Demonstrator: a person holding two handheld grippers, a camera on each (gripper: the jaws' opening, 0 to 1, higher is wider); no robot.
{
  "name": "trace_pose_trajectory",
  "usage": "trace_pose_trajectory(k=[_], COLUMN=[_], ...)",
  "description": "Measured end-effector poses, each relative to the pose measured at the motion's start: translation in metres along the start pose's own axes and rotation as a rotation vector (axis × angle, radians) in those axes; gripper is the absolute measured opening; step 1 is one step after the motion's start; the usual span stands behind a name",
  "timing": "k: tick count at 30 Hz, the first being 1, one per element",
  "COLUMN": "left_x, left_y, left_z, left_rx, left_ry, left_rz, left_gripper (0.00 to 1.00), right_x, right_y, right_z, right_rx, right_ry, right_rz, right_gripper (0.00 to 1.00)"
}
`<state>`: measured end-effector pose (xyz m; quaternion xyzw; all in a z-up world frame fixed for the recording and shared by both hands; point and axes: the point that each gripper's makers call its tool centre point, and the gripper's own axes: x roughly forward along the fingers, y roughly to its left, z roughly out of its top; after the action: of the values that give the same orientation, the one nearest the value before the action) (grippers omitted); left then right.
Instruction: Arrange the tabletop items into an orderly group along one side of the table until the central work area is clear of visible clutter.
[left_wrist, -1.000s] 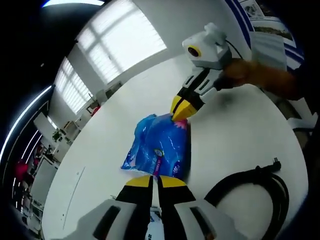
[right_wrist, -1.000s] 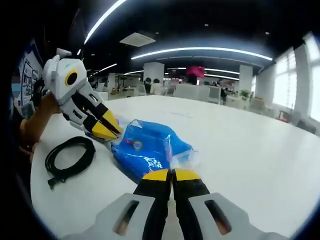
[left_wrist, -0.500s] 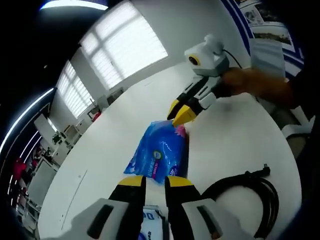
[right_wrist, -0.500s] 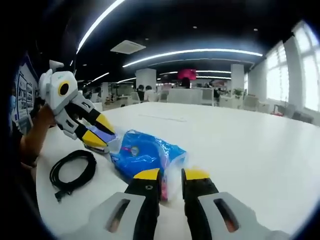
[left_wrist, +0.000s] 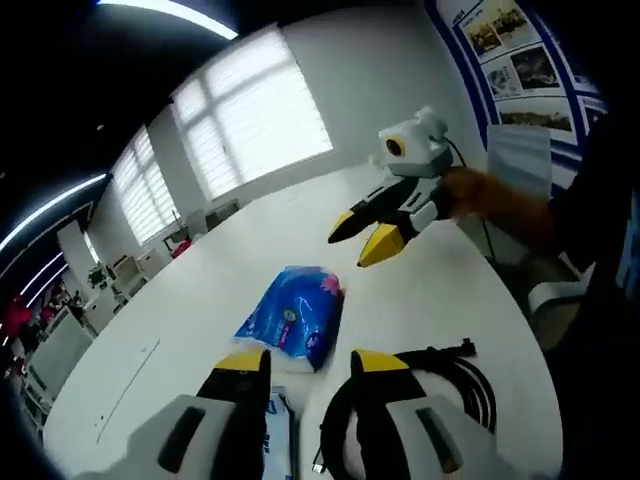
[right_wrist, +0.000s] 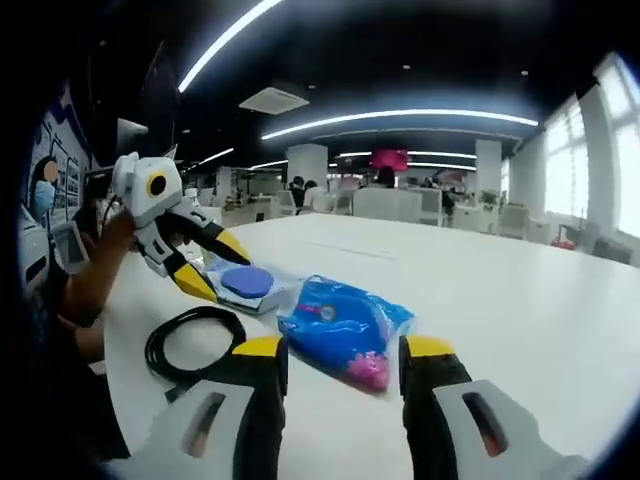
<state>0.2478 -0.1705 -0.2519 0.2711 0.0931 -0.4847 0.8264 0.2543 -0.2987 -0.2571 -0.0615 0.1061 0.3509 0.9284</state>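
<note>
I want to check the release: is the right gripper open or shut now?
Open. The right gripper shows its yellow-tipped fingers spread apart, with the blue packet lying free on the table.

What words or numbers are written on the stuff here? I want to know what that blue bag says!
Blue bag: it has printed marks, too blurred to read.
Flat packet with a blue circle: no readable words.
Packet between the left gripper's fingers: blue print, cut off and blurred, unreadable.
Wall posters: pictures and text, too small to read.
Black cable: no lettering visible.
</note>
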Motion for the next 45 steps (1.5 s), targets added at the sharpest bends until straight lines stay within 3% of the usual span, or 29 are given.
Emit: trace_pose_trajectory(k=[8,14,19,25,38,45], left_x=[-0.006,-0.026,-0.037,-0.051,-0.078,-0.099], left_y=[-0.002,-0.009,-0.014,-0.012,-0.012,-0.015], left_z=[-0.002,-0.011,-0.018,-0.017,-0.031,-0.042], left_rx=[-0.005,-0.022,0.02,-0.001,-0.014,-0.073], left_ry=[-0.014,-0.031,0.002,-0.027,-0.025,-0.056], left_rz=[0.007,0.015,0.006,0.008,0.037,0.061], left_gripper=[0.37,0.43,0.52,0.58,0.63,0.68], right_x=[-0.005,-0.014,-0.022,-0.027,-0.034,-0.039], right_y=[0.007,0.016,0.027,0.038,0.045,0.05], right_z=[0.003,-0.003,-0.006,-0.01,-0.013,-0.017], right_rx=[-0.011,-0.054,-0.1,-0.095,-0.086,-0.067], right_ry=[-0.005,0.026,0.05,0.057,0.078,0.081], right_rz=[-0.006,-0.012,-0.022,-0.01,-0.009,-0.006], right_gripper=[0.49,0.56,0.61,0.66,0.69,0.72])
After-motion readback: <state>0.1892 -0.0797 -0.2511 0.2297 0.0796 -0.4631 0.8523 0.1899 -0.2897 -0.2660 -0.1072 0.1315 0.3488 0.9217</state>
